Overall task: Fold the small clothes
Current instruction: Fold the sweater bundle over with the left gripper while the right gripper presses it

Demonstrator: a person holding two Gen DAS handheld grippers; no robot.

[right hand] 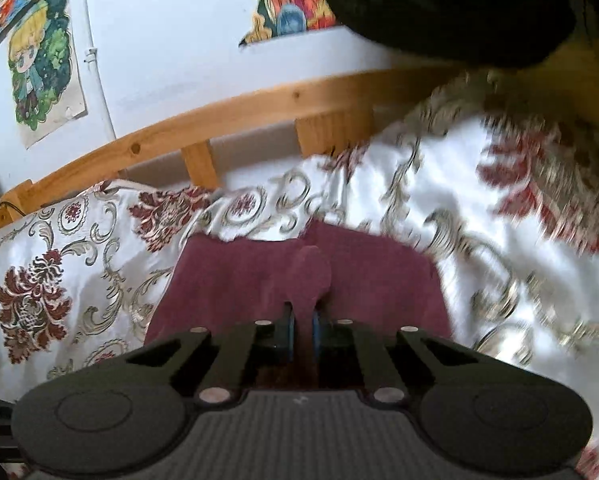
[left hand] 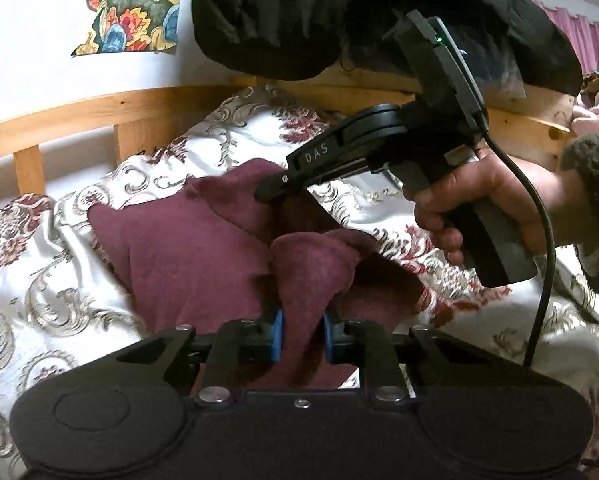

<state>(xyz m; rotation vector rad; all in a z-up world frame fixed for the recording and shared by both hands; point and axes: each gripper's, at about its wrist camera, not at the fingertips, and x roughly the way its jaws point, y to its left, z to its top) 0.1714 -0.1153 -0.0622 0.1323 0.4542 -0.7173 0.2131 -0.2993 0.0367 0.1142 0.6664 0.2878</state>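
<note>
Garment (left hand: 187,256): maroon, fleecy, lay on the patterned bedspread (left hand: 59,320) of a bed with a wooden rail (left hand: 99,108) along the wall side.

Left gripper (left hand: 301,332): a raised fold of the garment ran straight between the jaws, blue pads (left hand: 276,334) pressed against it from both sides. Jaws clamped on the fold. The cloth bunched up into a hump just ahead of the pads, while the rest of the garment spread flat to the left and beyond.

Right gripper (right hand: 303,332): seen from its own camera, a narrow pinch of the garment (right hand: 235,276) stood up between the jaws, which were drawn nearly together on it. Clamped. The remainder lay flat on the bedspread (right hand: 59,248) ahead, edge toward the rail (right hand: 203,120).

From the left camera, the right gripper (left hand: 265,192) came in from the right, held by a hand (left hand: 471,208) in a fleecy cuff, its tip at the garment's far edge. The contact itself was hard to make out from this side.

Both grips sat on separate parts of the same garment. Right view partly motion-blurred on its right side.
</note>
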